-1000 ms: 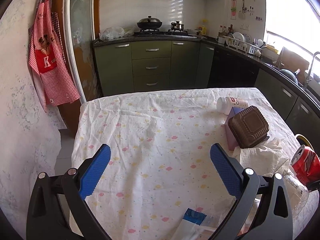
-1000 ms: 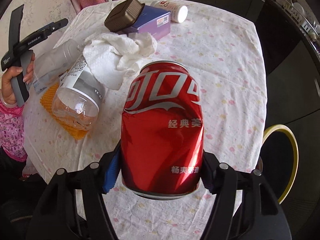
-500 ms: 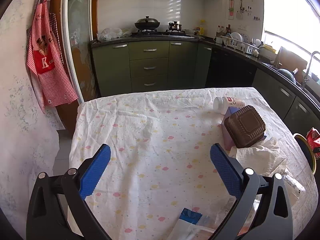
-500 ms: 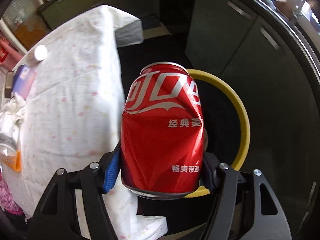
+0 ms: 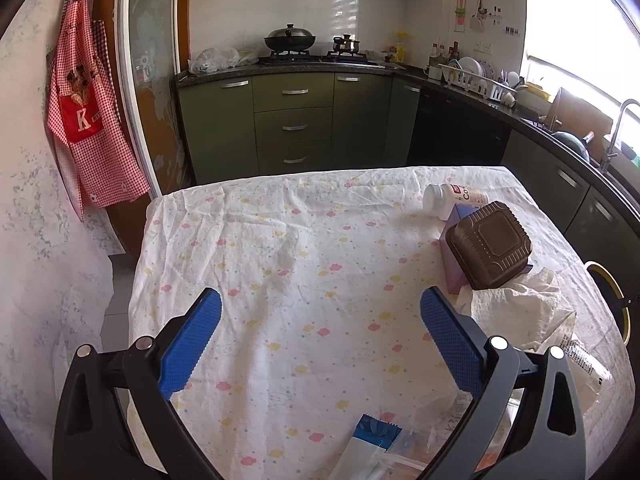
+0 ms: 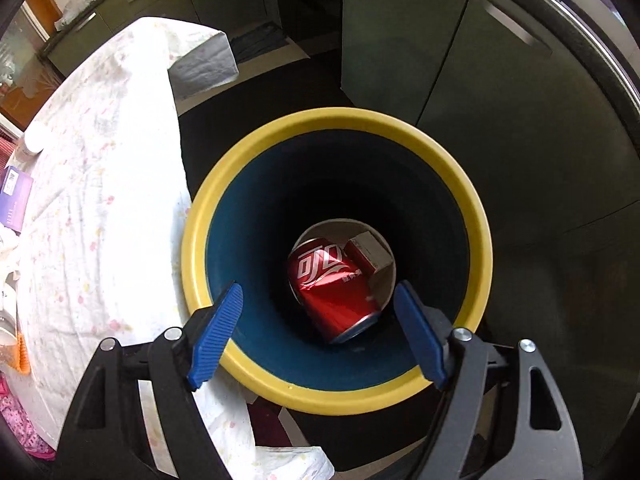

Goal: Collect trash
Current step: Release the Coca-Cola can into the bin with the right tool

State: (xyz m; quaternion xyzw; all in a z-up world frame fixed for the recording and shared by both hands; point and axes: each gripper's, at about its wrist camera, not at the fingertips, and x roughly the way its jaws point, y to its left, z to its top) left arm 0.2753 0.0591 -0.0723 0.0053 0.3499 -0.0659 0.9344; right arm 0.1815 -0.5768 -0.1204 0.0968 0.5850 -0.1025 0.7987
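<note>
Now the can (image 6: 334,286) lies below the right gripper (image 6: 318,330).

- Left wrist view: low and close over the table (image 5: 280,264), facing slantwise down across it toward the kitchen counter (image 5: 304,65).
- Right wrist view: beside that table (image 6: 100,184), facing steeply down into the bin (image 6: 200,216).
- Shared: table, bin rim.

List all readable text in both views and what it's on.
"K": white letter on the red apron hanging at left.
"Co": partial word on the white bottle lying on the table; the rest is too small to read.
White Chinese script on the red can in the bin: too distorted to read.
</note>
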